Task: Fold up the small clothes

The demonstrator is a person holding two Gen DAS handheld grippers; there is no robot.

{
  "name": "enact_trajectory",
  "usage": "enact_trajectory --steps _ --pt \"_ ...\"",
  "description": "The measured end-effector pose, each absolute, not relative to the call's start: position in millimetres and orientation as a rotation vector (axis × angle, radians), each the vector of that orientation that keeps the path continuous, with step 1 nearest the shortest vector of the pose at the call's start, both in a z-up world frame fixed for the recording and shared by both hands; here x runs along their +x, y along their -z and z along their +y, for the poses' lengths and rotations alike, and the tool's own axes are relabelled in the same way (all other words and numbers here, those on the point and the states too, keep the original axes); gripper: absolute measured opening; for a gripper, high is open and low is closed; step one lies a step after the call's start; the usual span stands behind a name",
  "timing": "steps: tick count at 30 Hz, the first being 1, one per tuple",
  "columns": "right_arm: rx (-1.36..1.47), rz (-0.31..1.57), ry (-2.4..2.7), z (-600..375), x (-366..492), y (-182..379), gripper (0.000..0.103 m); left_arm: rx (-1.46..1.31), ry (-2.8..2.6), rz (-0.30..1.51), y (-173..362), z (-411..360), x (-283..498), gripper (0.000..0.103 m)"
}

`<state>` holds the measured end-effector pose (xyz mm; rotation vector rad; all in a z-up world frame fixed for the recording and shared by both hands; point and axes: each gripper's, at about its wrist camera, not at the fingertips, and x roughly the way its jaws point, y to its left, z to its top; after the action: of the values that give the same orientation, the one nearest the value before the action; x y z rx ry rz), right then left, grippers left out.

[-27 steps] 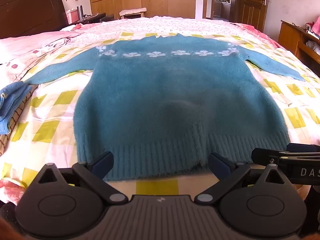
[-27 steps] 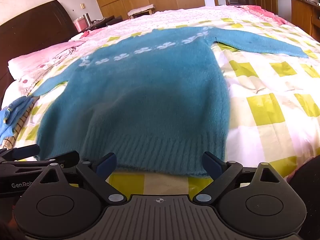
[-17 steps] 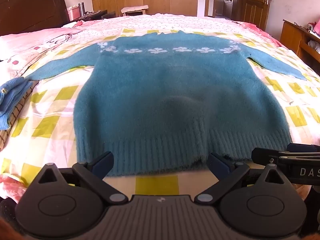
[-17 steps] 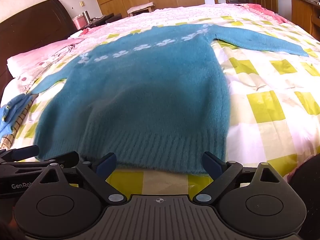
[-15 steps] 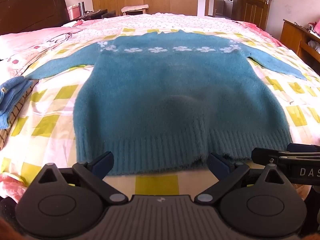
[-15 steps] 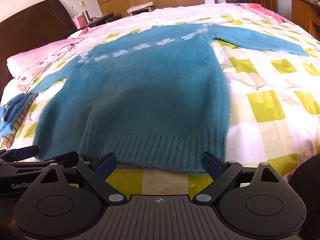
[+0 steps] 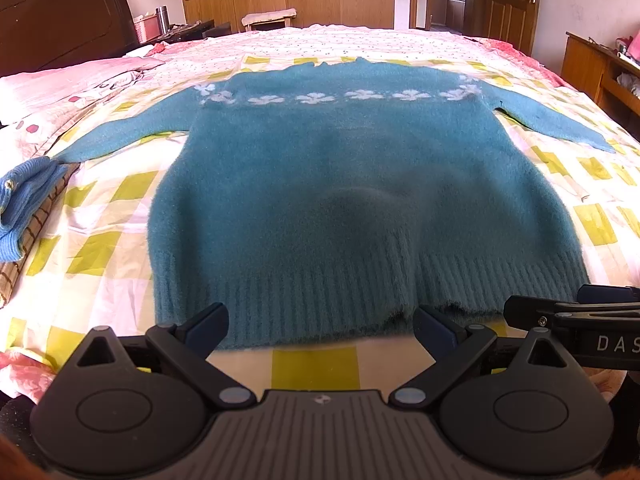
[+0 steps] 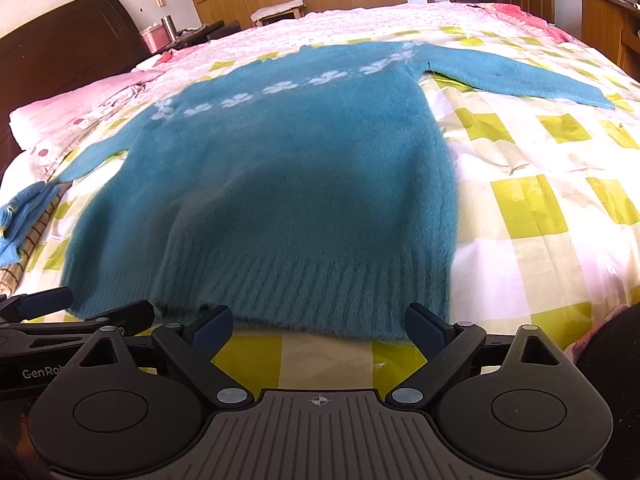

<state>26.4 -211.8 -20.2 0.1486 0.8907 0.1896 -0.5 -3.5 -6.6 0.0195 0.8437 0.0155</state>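
While our left gripper and right gripper stay wide open and empty, the blue sweater looks a bit closer, still unfolded.

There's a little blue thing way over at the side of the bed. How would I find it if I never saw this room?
Start at the big bed with the yellow-checked cover, where a teal sweater with white flowers lies spread flat. Follow the sweater's sleeve toward the dark headboard side; just past its cuff lies a small folded knit. It is a lighter, brighter blue than the sweater, ribbed, and sits on a brown checked cloth.
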Motion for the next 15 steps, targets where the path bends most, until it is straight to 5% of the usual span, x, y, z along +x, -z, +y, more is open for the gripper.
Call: enact_trajectory --steps 15 --pt "0.144 0.897 -0.192 -211.7 27.1 21.1 0.094 0.015 -0.020 0.842 4.8 -3.4 -1.8 0.102"
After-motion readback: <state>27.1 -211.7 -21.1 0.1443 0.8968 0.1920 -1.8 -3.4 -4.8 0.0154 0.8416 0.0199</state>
